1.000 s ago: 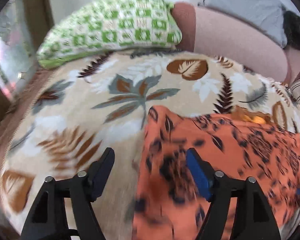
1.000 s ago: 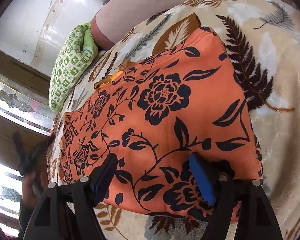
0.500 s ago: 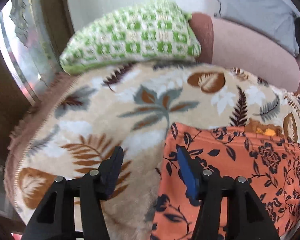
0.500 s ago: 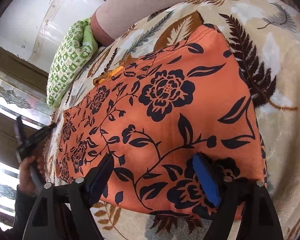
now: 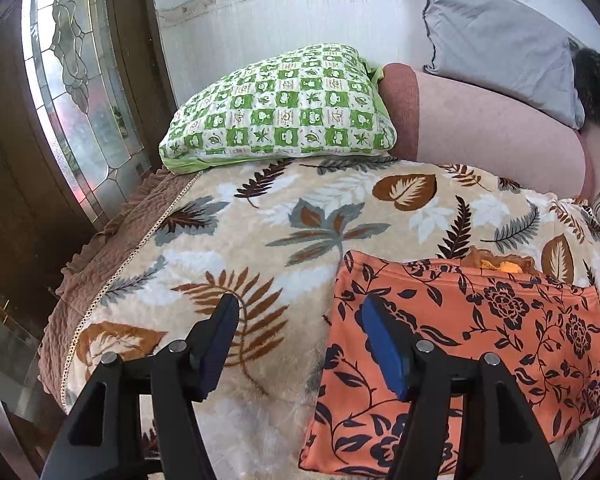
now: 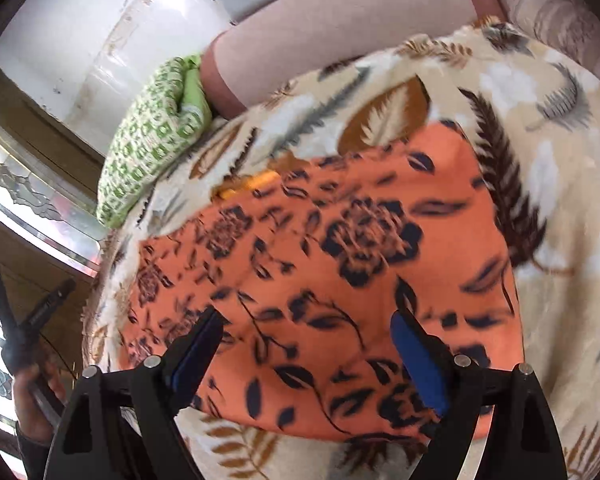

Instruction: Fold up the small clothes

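An orange garment (image 5: 480, 340) with a dark flower print lies folded flat on the leaf-print blanket (image 5: 260, 216). A yellow-orange scrap (image 5: 504, 266) shows at its far edge. My left gripper (image 5: 300, 304) hovers above the garment's left edge. Its jaws are opening, and nothing is between them. In the right wrist view the same garment (image 6: 360, 240) fills the middle. My right gripper (image 6: 308, 316) stands open above its near part, gripping nothing. At that view's left edge a hand holds the left gripper (image 6: 30, 280).
A green checked pillow (image 5: 284, 108) lies at the head of the bed, against a pink bolster (image 5: 480, 128) and a grey cushion (image 5: 500, 48). A patterned glass door (image 5: 72, 92) stands left of the bed's brown quilted edge (image 5: 112, 248). Bare blanket lies left of the garment.
The left gripper has lifted up and back from the garment's left edge, and its jaws have spread wider. The right gripper has risen a little and opened wider. The garment stays flat.
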Action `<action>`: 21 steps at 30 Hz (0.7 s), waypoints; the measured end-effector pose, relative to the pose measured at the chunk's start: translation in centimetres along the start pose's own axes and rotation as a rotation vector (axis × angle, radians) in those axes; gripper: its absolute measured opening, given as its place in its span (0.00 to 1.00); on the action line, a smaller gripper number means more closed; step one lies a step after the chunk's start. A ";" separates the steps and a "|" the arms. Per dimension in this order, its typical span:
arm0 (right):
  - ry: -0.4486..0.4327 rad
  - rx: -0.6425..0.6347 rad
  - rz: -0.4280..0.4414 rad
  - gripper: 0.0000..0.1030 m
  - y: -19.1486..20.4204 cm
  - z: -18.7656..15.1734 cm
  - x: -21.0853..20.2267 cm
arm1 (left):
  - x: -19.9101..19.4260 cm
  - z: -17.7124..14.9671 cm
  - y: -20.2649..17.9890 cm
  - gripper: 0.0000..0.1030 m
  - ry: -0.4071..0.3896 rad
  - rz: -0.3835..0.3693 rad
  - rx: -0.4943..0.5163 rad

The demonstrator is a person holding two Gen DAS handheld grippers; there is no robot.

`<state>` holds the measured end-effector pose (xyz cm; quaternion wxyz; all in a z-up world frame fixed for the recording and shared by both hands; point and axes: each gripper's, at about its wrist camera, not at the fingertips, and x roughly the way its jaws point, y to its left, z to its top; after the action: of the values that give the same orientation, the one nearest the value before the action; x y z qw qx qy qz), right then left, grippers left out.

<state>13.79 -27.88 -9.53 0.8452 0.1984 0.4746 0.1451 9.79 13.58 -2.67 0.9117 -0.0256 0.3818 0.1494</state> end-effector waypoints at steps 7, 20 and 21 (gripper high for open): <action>0.058 0.096 -0.036 0.85 -3.0 0.1 3.3 | -0.6 -0.1 -0.3 0.63 -0.004 0.007 0.006; 0.035 0.139 -0.003 0.86 -3.7 5.1 4.1 | 0.7 -0.7 -2.6 0.64 0.027 -0.002 0.042; 0.016 0.112 0.004 0.86 -3.0 5.5 3.6 | 1.0 -0.7 -2.7 0.64 0.035 -0.006 0.041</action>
<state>20.53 -30.06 -11.09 0.8285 0.2453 0.4884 0.1217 10.74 11.10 -4.05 0.9058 -0.0106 0.4005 0.1382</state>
